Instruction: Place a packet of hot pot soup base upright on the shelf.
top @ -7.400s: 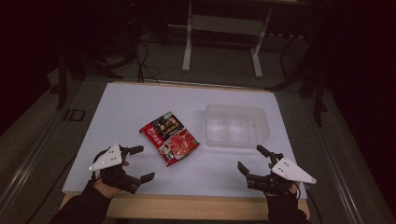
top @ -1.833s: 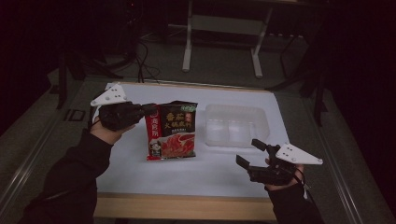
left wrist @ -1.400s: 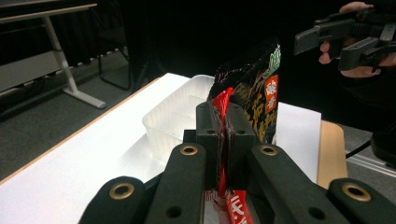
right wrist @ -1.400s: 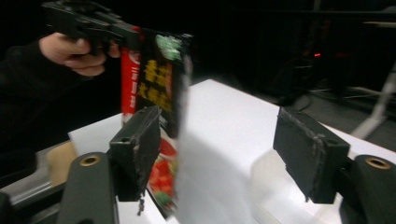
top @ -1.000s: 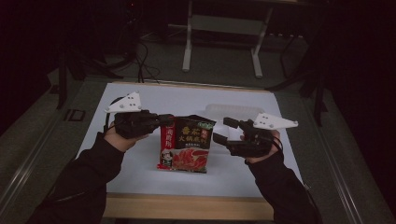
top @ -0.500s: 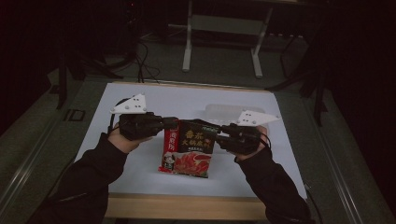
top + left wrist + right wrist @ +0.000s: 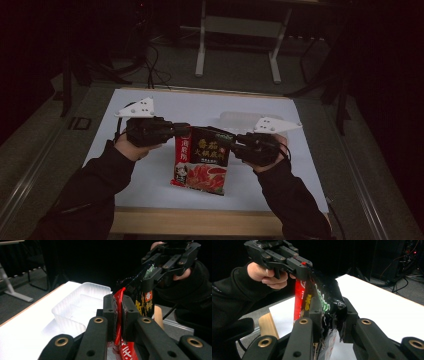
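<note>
A red and black food packet (image 7: pixel 202 160) hangs upright above the white table (image 7: pixel 300 165), held by its top edge between both grippers. My left gripper (image 7: pixel 182 131) is shut on the packet's top left corner; in the left gripper view the red edge of the packet (image 7: pixel 119 312) is pinched between its pads. My right gripper (image 7: pixel 231 142) is shut on the top right corner, and the right gripper view has the crumpled black packet (image 7: pixel 327 315) between its fingers. The other hand's gripper (image 7: pixel 287 261) clamps the red side there.
A clear plastic tray (image 7: pixel 240 119) lies on the table behind the packet, also seen as the tray (image 7: pixel 80 306) past the left jaws. The table's wooden front edge (image 7: pixel 200 222) runs near the person. Metal stand legs (image 7: pixel 235 55) and cables occupy the dark floor beyond.
The left gripper lifted the packet off the table and brought it toward the middle. The right gripper came up from the front right and closed on the packet's other top corner.
</note>
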A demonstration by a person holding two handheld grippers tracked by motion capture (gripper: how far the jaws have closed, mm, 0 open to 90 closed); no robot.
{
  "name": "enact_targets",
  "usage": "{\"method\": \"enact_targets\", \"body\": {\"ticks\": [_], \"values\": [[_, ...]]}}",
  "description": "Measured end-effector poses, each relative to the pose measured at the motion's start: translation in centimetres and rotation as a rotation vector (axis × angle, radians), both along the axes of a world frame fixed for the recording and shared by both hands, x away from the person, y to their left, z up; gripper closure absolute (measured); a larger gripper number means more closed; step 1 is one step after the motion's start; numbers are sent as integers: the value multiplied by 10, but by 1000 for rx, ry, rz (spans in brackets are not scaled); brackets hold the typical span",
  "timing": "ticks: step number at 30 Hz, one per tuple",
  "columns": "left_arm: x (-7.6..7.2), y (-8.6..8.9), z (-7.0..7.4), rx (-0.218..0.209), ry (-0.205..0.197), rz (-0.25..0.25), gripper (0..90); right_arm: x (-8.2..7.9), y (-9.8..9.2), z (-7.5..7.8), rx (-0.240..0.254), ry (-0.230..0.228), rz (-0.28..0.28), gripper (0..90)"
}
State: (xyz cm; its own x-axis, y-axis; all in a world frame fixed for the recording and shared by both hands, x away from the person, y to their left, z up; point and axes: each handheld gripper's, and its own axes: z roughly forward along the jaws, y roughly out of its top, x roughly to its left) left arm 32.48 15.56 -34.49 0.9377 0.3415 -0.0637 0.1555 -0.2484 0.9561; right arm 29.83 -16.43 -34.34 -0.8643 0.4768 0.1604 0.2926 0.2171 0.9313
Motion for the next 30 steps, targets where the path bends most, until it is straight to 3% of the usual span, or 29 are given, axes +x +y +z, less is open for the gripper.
{"method": "enact_targets", "body": {"ticks": [3,6,12,18,22,27,30], "values": [[-1,1,2,-8,-12,-4,777,-1,-1,4,11,10,-1,762],[-2,4,5,-49,-27,1,557,-1,-2,7,13,13,-20,762],[-3,14,3,-70,-9,95,167,0,-11,16,31,1,-96,761],[-3,21,-11,-76,20,158,95,2,-22,28,53,-34,-190,761],[-6,19,-25,-29,30,205,23,4,-27,34,68,-55,-261,760],[-11,17,-50,-3,82,224,23,9,-32,39,67,-97,-352,761],[-15,17,-69,21,86,259,23,12,-34,42,63,-126,-407,761]]}}
